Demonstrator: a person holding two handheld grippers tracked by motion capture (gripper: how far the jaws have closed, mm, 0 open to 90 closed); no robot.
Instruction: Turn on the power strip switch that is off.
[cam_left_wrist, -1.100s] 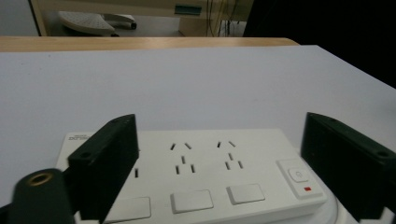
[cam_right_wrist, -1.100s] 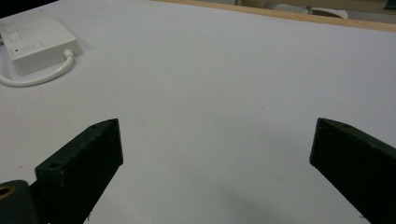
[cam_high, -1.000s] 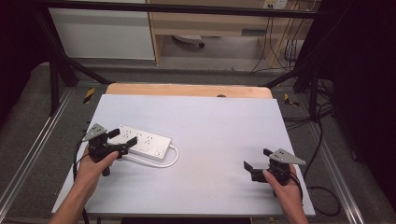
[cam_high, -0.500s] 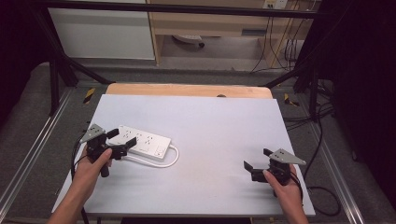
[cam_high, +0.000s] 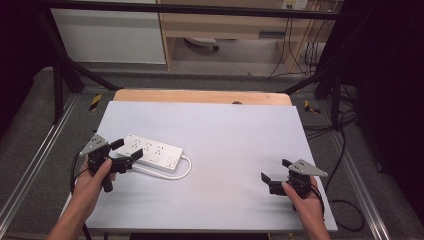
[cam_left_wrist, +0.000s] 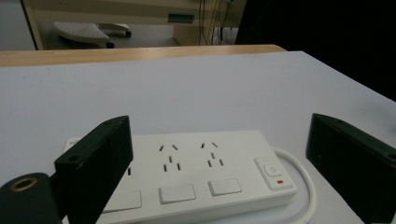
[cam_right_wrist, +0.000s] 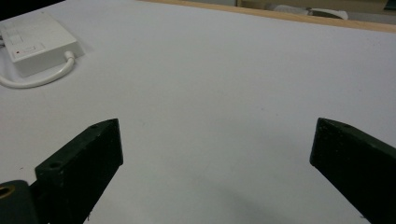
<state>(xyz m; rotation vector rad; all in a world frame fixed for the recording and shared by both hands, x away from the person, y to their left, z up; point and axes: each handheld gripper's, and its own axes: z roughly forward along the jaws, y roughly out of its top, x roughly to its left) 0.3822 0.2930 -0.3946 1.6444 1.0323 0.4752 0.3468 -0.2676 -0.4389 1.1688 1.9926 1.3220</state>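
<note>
Lying flat near the left edge of the table (cam_high: 225, 135), the white power strip (cam_high: 152, 151) sits just ahead of the left gripper (cam_high: 124, 154), whose jaws are spread wide around its near end. It looks rigid, light and smooth-sided, so a grip across its narrow width should hold best; the stiff looped cord (cam_high: 172, 174) may drag. The right gripper (cam_high: 274, 174) hangs spread and empty, well apart.

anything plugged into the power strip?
No. In the left gripper view the power strip shows bare sockets between the open left gripper, no plug seated.
</note>
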